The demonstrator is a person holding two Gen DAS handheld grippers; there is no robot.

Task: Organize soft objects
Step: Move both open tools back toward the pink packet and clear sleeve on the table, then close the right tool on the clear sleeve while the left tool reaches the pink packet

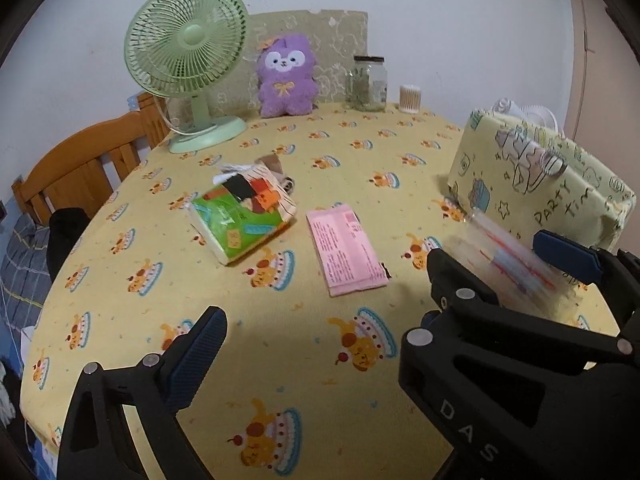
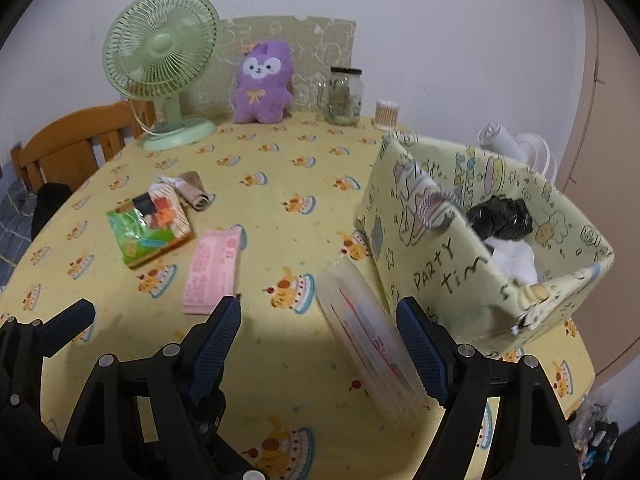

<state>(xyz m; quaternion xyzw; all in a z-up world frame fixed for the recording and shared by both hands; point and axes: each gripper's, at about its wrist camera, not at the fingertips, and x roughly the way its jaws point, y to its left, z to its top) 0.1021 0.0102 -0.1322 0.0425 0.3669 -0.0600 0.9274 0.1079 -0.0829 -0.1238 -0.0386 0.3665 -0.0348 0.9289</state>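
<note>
Right hand-held gripper (image 2: 320, 344) was wide open around a clear plastic packet (image 2: 368, 336) standing on edge just beside the "Party Time" fabric box (image 2: 432, 256), fingers not yet touching it. Left hand-held gripper (image 1: 320, 344) hung open w/ nothing held. To do it well: centre the packet btwn pads, close gently so it doesn't buckle, lift clear of the rim, drop in next to the black bag (image 2: 500, 216). Pink packet (image 2: 214, 272) & tissue pack (image 2: 150, 232) waited on the worktop (image 2: 304, 168)

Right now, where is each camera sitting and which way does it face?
Left wrist: on left gripper, low over the table, facing the green fan; own fingers, right gripper at right.
Right wrist: on right gripper, facing likewise, nearer the patterned box; own fingers, left gripper at left.
Shared: fan, purple plush, pink packet, box.
</note>
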